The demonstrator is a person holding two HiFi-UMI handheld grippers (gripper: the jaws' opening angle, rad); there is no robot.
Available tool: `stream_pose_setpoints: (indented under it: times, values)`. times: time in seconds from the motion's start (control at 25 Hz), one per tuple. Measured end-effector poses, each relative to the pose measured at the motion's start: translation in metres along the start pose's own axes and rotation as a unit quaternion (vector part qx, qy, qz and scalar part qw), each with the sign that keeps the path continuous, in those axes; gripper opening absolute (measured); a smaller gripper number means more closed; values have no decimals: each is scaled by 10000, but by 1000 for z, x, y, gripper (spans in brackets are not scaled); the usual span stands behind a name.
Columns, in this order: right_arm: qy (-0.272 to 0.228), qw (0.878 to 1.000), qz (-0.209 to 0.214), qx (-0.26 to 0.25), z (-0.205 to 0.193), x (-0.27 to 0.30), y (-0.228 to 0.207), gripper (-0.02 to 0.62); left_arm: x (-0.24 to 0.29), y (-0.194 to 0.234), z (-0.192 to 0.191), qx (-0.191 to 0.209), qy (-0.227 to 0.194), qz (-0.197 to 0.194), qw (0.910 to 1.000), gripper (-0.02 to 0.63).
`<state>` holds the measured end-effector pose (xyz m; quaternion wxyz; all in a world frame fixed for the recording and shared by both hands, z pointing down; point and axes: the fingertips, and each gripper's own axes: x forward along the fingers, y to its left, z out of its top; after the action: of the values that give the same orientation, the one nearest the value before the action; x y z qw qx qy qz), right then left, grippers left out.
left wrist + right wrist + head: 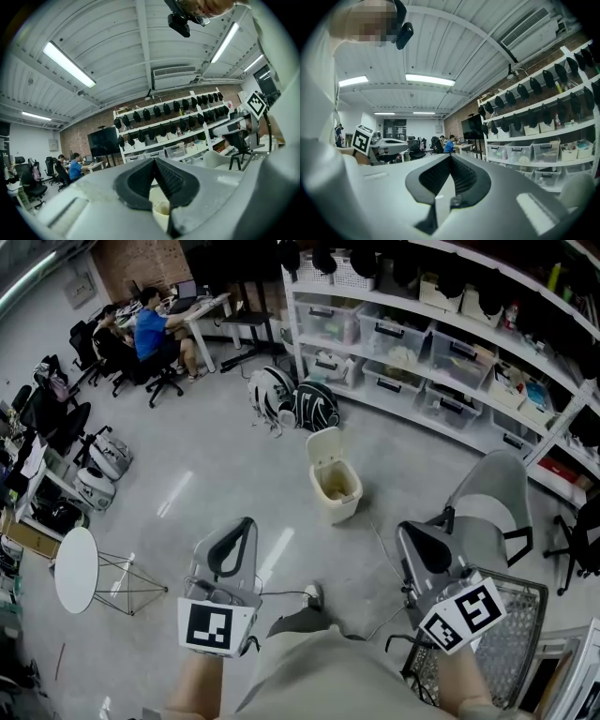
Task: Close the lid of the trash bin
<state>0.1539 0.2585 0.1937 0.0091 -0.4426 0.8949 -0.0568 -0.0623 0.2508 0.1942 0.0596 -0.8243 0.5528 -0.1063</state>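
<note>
A cream trash bin (pixel 336 487) stands on the grey floor ahead of me, its lid (pixel 324 446) tipped up and open at the back. My left gripper (pixel 247 523) is held low at the left, short of the bin, with its jaws closed tip to tip on nothing. My right gripper (pixel 405 529) is at the right, also shut and empty, and nearer to me than the bin. In the left gripper view the bin (pixel 160 207) shows beyond the closed left gripper (pixel 154 161). The right gripper (pixel 450 157) has only floor and shelves past it.
A grey chair (pixel 489 512) stands right of the bin and a wire-mesh seat (pixel 514 634) by my right arm. Backpacks (pixel 292 401) lie behind the bin under long shelves (pixel 441 343) of boxes. A round white table (pixel 75 568) is at the left, with people at desks (pixel 150 329) far off.
</note>
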Motion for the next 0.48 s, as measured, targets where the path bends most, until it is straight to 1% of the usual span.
stream_pose_setpoints:
  times: [0.24,0.48]
  values:
    - [88,10000,12,-46,-6,21,-14,3,27,8,-7,-55,-15,6,10000,3]
    - [229,9997,-44,-49,-19,58,-41,3,71,23,-20,-72,4,-42,10000,3]
